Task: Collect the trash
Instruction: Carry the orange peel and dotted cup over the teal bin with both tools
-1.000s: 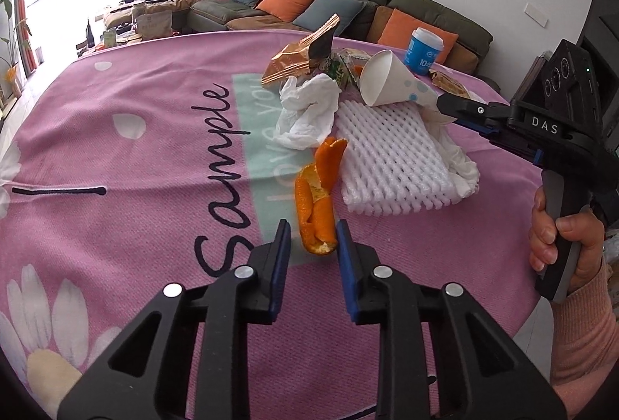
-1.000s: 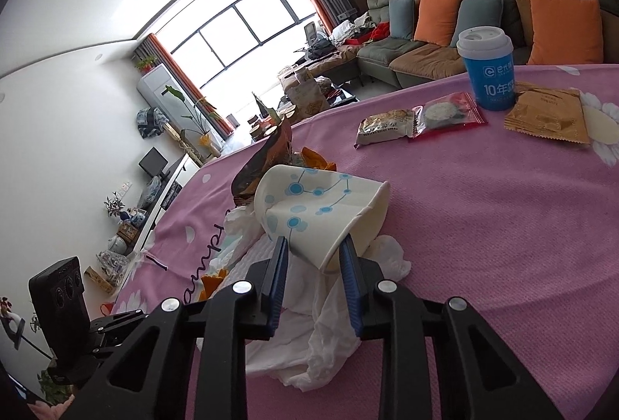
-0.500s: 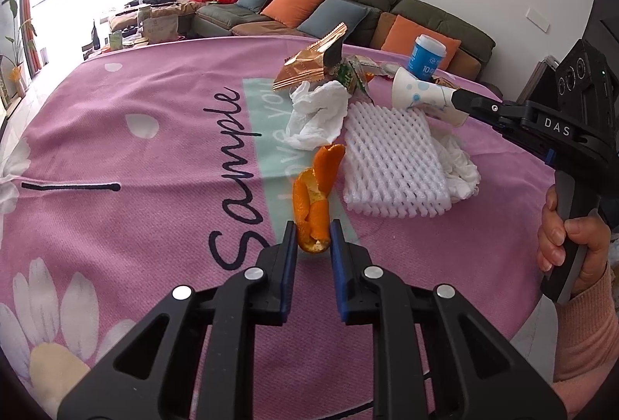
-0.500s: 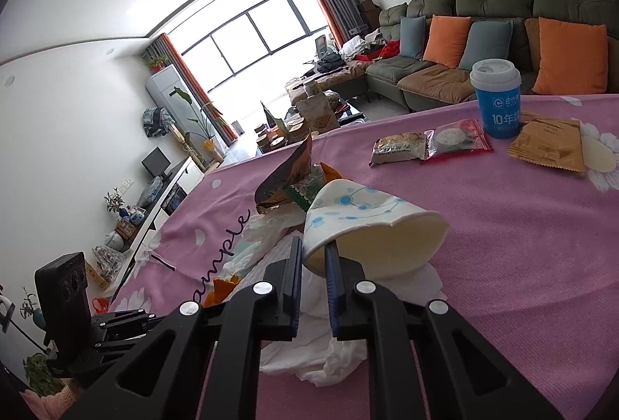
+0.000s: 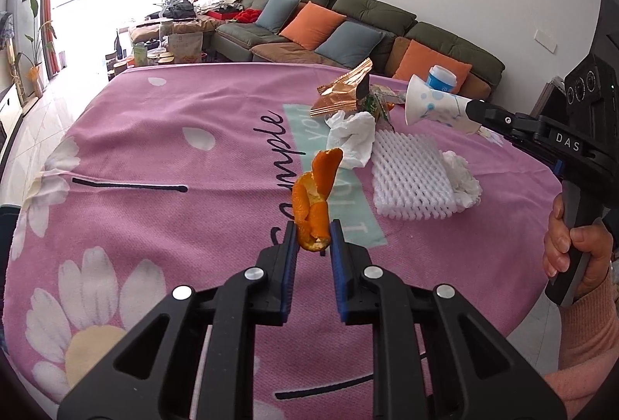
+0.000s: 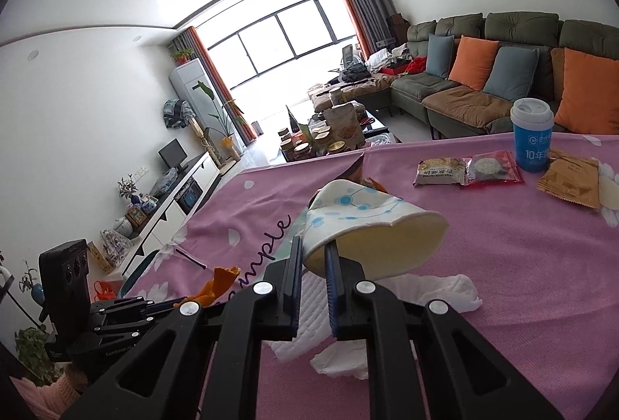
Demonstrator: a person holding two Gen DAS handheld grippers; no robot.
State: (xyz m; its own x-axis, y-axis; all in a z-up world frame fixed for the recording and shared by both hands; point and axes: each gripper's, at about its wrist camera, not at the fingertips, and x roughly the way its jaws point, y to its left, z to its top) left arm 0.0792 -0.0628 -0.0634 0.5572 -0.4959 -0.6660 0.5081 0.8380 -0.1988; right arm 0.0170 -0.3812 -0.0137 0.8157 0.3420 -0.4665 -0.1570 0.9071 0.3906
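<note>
Low centre of the left wrist view: left gripper (image 5: 312,240) pinching the bottom of a curled, glossy orange peel (image 5: 314,196), its ragged tip pointing up, raised above the fuzzy pink tablecloth (image 5: 162,133). Right of frame centre: a ribbed white foam net sleeve (image 5: 412,184), flat and rectangular, touching a crumpled white tissue (image 5: 353,139) at its upper left corner and another wad at its right edge. Behind the tissue, a creased copper foil wrapper (image 5: 342,93).

Lower centre of the right wrist view: right gripper (image 6: 312,257) clamped on the rim wall of a paper cup (image 6: 367,226), white with blue dots, squashed out of round, tipped sideways above the cloth. Upper right: an upright blue lidded cup (image 6: 532,135), two sealed snack packets (image 6: 468,170) and a flat brown sachet (image 6: 568,184) lying on the cloth.
</note>
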